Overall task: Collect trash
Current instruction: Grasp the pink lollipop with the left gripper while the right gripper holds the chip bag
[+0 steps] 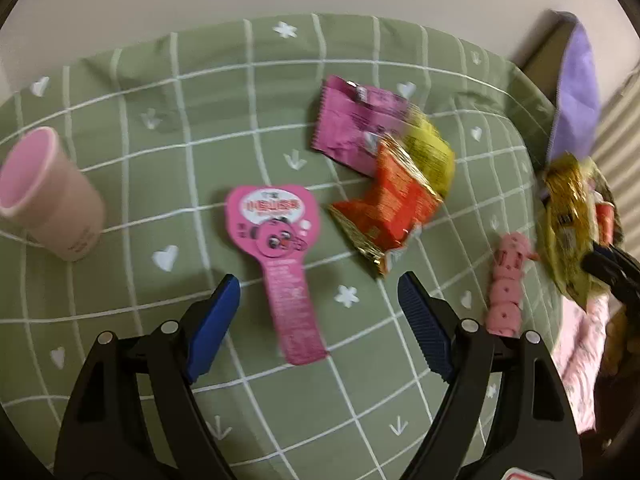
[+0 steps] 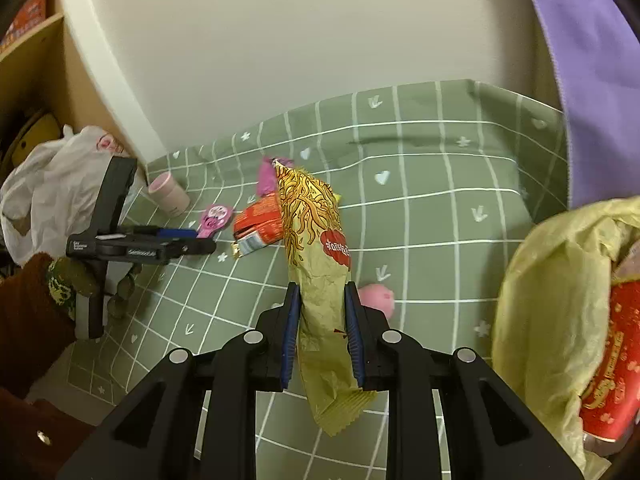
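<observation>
My right gripper (image 2: 320,316) is shut on a yellow-gold noodle wrapper (image 2: 316,240) and holds it above the green checked tablecloth (image 2: 420,208); it also shows in the left wrist view (image 1: 568,216). My left gripper (image 1: 318,300) is open and empty, its fingers either side of a flat pink lollipop-shaped wrapper (image 1: 280,256). Beyond it lie an orange wrapper (image 1: 388,208), a magenta wrapper (image 1: 352,128) and a yellow wrapper (image 1: 432,148). A pink segmented toy-like piece (image 1: 506,288) lies to the right.
A pink cup (image 1: 48,200) lies tipped at the left. A yellow-green bag (image 2: 560,320) with a red packet (image 2: 612,364) inside sits at the right. A purple cloth (image 2: 580,60) hangs at the back right. A white plastic bag (image 2: 52,184) and shelving stand left.
</observation>
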`<action>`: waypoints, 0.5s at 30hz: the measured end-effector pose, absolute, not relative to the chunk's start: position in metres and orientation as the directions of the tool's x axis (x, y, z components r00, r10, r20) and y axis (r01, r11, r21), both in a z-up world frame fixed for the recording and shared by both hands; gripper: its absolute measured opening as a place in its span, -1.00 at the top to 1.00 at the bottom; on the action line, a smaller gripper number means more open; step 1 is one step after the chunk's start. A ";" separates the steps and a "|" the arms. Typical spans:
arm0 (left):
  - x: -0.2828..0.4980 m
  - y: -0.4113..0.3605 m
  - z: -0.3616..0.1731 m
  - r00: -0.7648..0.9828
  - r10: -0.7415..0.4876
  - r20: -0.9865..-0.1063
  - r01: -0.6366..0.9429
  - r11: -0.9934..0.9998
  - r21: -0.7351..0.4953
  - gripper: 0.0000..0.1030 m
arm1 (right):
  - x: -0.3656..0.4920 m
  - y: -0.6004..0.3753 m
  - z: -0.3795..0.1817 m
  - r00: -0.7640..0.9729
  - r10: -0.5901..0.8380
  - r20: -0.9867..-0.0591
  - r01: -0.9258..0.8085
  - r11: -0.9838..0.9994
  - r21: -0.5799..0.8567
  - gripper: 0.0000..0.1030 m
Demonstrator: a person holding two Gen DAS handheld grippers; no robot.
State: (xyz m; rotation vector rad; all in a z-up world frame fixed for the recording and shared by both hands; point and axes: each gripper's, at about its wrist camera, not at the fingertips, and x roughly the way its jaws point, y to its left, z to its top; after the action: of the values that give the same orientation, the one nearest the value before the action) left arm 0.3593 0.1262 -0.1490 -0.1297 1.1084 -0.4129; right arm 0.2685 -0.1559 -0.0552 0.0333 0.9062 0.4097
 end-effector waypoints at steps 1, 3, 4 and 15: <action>0.360 0.126 -0.147 0.392 -0.363 -0.845 0.244 0.927 -0.285 -0.50 | 0.269 -0.154 -0.056 0.542 0.361 -0.759 -0.338 0.921 0.197 0.57; 0.365 0.123 -0.142 0.422 -0.290 -0.859 0.225 0.951 -0.211 -0.50 | 0.267 -0.150 -0.056 0.537 0.363 -0.762 -0.349 0.917 0.192 0.57; 0.367 0.122 -0.141 0.425 -0.281 -0.861 0.224 0.954 -0.201 -0.50 | 0.266 -0.149 -0.056 0.536 0.362 -0.763 -0.351 0.917 0.188 0.57; 0.404 0.103 -0.147 0.415 -0.163 -0.895 0.199 0.976 -0.085 0.07 | 0.256 -0.166 -0.059 0.524 0.315 -0.791 -0.320 0.934 0.160 0.56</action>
State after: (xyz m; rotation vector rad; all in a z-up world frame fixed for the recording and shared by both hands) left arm 0.4038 0.1032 -0.1466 0.0362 1.1201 -0.2278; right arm 0.2557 -0.1659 -0.0591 -0.0050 0.9453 0.3799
